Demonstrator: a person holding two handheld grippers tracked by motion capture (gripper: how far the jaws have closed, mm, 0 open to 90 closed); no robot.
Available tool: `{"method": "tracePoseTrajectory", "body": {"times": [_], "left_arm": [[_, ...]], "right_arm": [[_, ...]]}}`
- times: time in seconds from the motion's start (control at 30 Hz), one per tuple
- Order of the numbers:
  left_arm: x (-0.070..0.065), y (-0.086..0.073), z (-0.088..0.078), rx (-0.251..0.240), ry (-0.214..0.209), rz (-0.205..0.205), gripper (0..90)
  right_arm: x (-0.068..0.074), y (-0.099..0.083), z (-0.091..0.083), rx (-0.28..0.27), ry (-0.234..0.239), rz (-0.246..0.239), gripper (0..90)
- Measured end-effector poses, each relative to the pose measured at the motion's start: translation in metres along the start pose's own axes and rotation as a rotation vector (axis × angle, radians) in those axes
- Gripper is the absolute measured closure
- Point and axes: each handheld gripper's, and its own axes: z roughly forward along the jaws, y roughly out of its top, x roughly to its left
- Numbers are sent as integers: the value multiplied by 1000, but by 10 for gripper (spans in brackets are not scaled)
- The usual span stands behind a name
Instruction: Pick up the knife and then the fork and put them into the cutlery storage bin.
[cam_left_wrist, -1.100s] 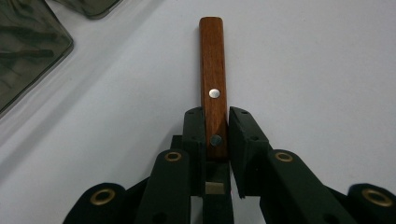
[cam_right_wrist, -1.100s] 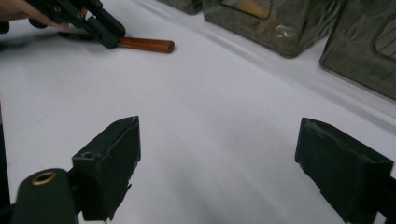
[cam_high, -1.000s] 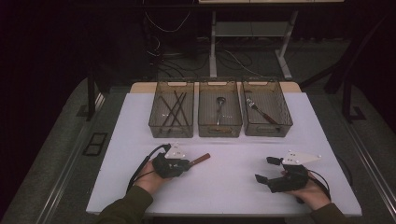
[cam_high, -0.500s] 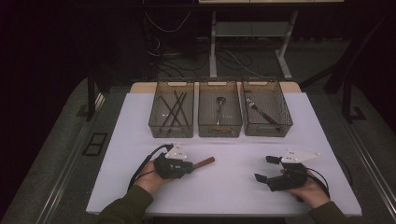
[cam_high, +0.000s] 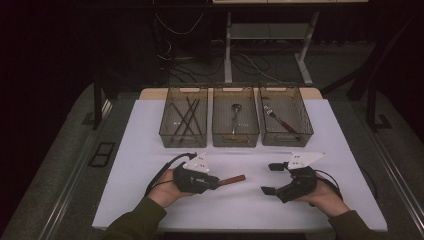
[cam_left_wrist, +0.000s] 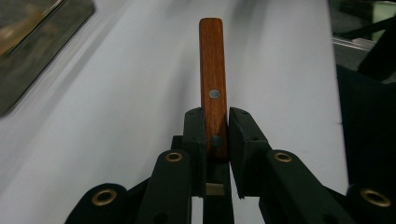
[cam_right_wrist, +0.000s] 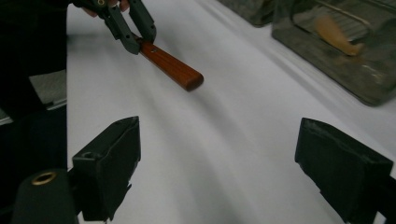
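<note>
High view: surface (cam_high: 150, 150), three bins, and a wooden-handled utensil in your left gripper (cam_high: 216, 182).

Largest first: the bins hold sticks in the left bin (cam_high: 183, 116), a spoon in the middle bin (cam_high: 235, 116) and a fork-like piece in the right bin (cam_high: 285, 115). Your left jaws are clamped narrow on the utensil (cam_left_wrist: 212, 79), its handle end pointing out over the surface. Keep that grip firm and level, and judge which bin matches before you carry. Your right gripper (cam_high: 272, 177) stands wide and empty; keep it clear.
</note>
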Motion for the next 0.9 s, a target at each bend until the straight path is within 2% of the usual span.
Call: {"method": "tracePoseTrajectory", "body": {"times": [0.17,0.27,0.4,0.43,0.47,0.53,0.7,0.8,0.9], "left_arm": [[-3,17,6,2,-42,45,770],[-5,25,10,0,-67,66,770],[-9,35,12,-3,-102,101,769],[-9,38,13,-4,-107,124,770],[-11,39,13,-1,-112,136,769],[-13,39,13,-8,-122,133,769],[-14,38,12,-3,-137,149,770],[-15,38,13,10,-146,153,769],[-16,38,14,10,-156,158,769]], "right_arm": [[4,12,11,30,74,-16,146],[6,20,15,22,105,-29,151],[9,30,22,40,141,-55,155],[10,32,23,46,153,-56,171],[10,33,25,48,167,-60,219],[12,34,27,42,191,-68,259],[17,31,31,77,227,-92,423],[18,30,34,93,277,-93,539],[18,29,38,119,317,-88,591]]}}
